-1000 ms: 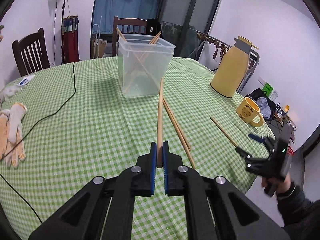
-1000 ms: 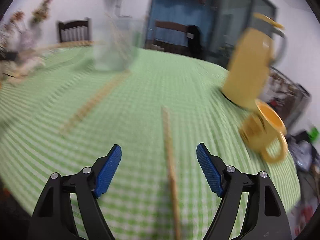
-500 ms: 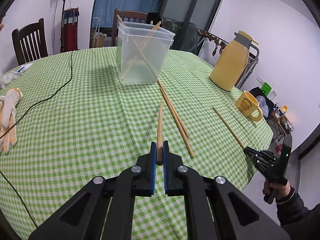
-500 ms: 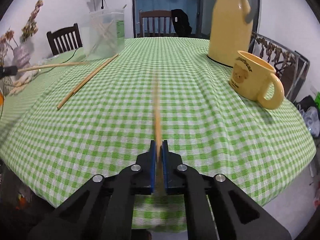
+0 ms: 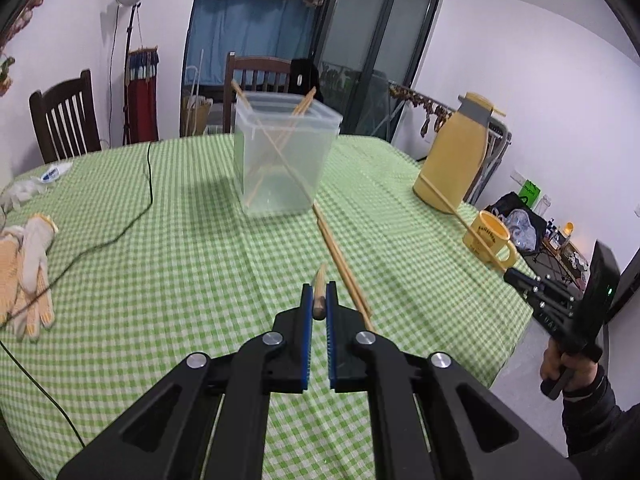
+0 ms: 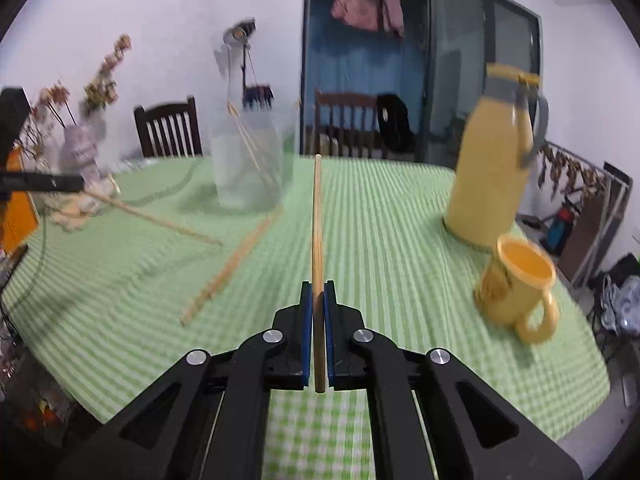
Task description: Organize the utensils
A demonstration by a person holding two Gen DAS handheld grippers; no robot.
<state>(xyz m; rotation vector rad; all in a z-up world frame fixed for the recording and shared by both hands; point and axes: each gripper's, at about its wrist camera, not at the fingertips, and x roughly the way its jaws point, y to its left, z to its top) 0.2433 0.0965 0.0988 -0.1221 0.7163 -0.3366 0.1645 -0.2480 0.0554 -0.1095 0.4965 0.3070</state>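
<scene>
My left gripper point(image 5: 319, 289) is shut on a wooden chopstick point(image 5: 320, 276), held above the green checked tablecloth point(image 5: 200, 264) and pointing toward the clear plastic container point(image 5: 284, 160). That container holds several chopsticks that lean inside it. Two more chopsticks point(image 5: 340, 256) lie on the cloth in front of it. My right gripper point(image 6: 318, 296) is shut on another chopstick point(image 6: 318, 220), lifted off the table and pointing at the container point(image 6: 250, 164). In the left wrist view the right gripper point(image 5: 516, 276) is at the far right, in a person's hand.
A yellow thermos point(image 6: 492, 168) and a yellow mug point(image 6: 516, 292) stand on the right side of the table. Work gloves point(image 5: 28, 264) and a black cable point(image 5: 132, 216) lie on the left. A vase of dried flowers point(image 6: 80, 148) and wooden chairs point(image 5: 64, 120) are beyond.
My right gripper closed on the chopstick that lay on the cloth and raised it off the table. The left gripper kept its chopstick, which now points more steeply away.
</scene>
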